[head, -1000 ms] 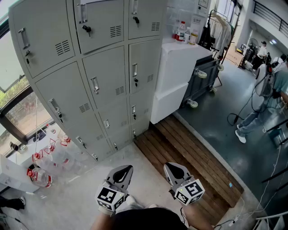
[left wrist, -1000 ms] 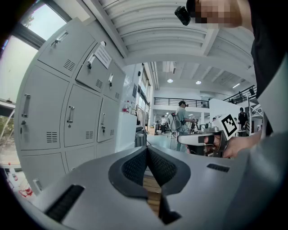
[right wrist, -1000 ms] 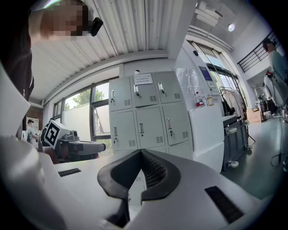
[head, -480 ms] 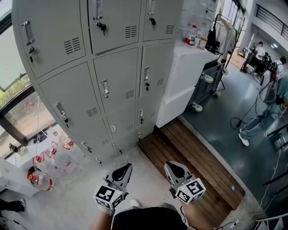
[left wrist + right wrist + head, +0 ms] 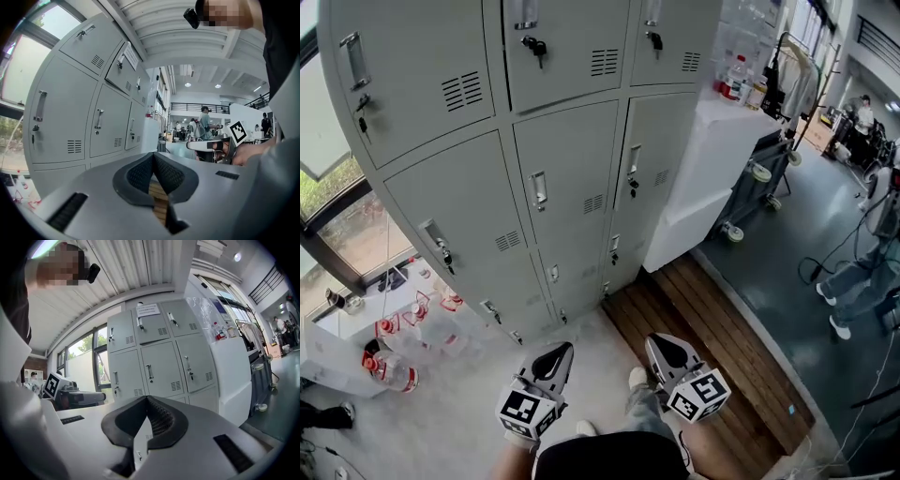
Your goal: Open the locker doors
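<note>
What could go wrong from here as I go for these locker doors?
1. The left gripper and right gripper are both shut and empty. Pushed at a handle like that, they would likely slide off instead of gripping.
2. Keys hang close beside each handle, and a jaw might snag one.
3. Bottles lie by the left end of the lockers, a possible trip hazard.

Floor [image 5: 473,398] open up to lockers [image 5: 567,178]; bottles [image 5: 389,361] left

floor [image 5: 459,417] | lockers [image 5: 567,187] standing | wooden platform [image 5: 727,342] | bottles [image 5: 389,373] at left
</note>
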Motion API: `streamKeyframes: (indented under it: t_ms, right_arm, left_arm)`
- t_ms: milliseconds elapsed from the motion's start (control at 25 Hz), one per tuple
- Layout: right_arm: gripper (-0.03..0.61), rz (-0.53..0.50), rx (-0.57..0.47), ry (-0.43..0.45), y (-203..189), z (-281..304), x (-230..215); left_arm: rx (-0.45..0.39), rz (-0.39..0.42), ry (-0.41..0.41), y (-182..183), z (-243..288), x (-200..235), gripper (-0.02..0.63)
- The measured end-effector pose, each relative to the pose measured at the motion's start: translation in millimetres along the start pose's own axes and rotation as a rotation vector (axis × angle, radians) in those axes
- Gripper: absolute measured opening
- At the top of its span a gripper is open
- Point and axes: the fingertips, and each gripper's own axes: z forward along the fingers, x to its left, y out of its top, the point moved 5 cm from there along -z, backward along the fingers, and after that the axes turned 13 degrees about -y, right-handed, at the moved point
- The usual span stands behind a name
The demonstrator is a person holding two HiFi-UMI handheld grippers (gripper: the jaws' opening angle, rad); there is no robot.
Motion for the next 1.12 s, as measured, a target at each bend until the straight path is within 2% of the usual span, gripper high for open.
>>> streamKeyframes:
  t_ms: [400,640,880,1120]
  right_arm:
    - [0.026,0.012,0.008,0.166,35,113,-72]
    - [0.026,-0.012,0.024,0.306,61,170,-94]
    - [0.026,-0.048,0.021,0.515,81,221,-81]
    - [0.026,-0.068,-0.007,0.729,106,253,-19]
  left_arm:
    - [0.013,0.013,0.162,26,82,60,0.018]
    - [0.004,0.016,0.309,42,114,84,0.018]
    - [-0.026,0.001,0.500,54,117,99,0.018]
    - [-0.048,-0.003,0.683,68,82,103,0.018]
